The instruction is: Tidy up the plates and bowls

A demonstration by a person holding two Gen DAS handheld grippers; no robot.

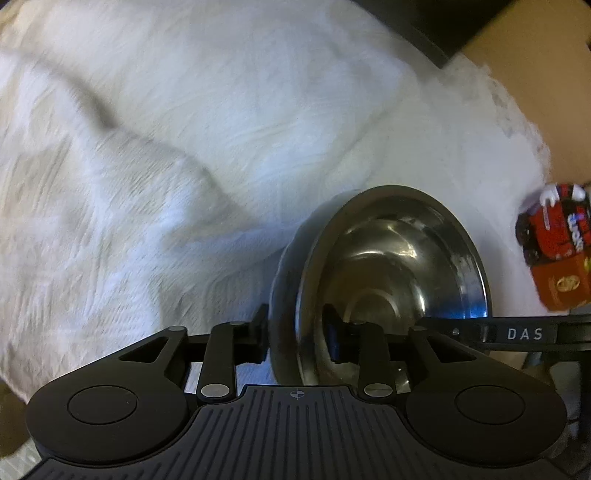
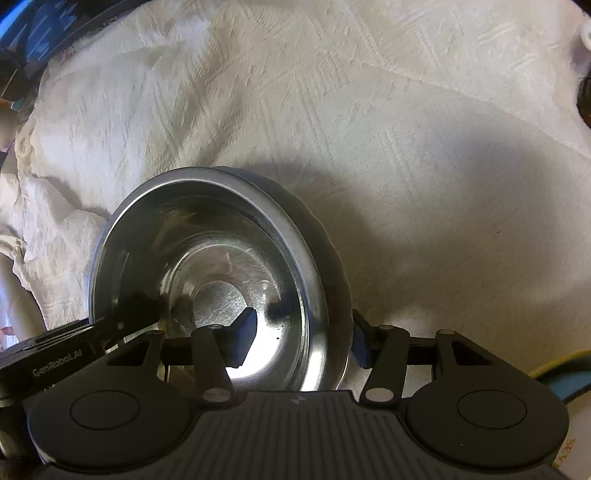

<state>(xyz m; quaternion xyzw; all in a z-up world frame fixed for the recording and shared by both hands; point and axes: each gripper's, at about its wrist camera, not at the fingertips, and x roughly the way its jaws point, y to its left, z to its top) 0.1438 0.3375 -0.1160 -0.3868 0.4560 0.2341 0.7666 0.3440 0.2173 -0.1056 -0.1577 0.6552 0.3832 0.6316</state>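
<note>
A steel bowl (image 1: 391,266) stands over a white cloth. My left gripper (image 1: 299,339) is shut on the bowl's left rim, one finger outside (image 1: 258,332) and one inside. In the right wrist view the same bowl (image 2: 207,258) shows. My right gripper (image 2: 303,343) straddles its right rim with one finger inside (image 2: 243,339) and one outside (image 2: 364,347); a gap shows between the pads and the wall. The left gripper's body (image 2: 74,350) shows at the bowl's left side.
A wrinkled white cloth (image 1: 184,166) covers the surface. A red snack packet (image 1: 554,251) lies at the right edge. A dark object (image 1: 443,29) and a brown surface are at the far right. Blue clutter (image 2: 37,29) sits at the far left.
</note>
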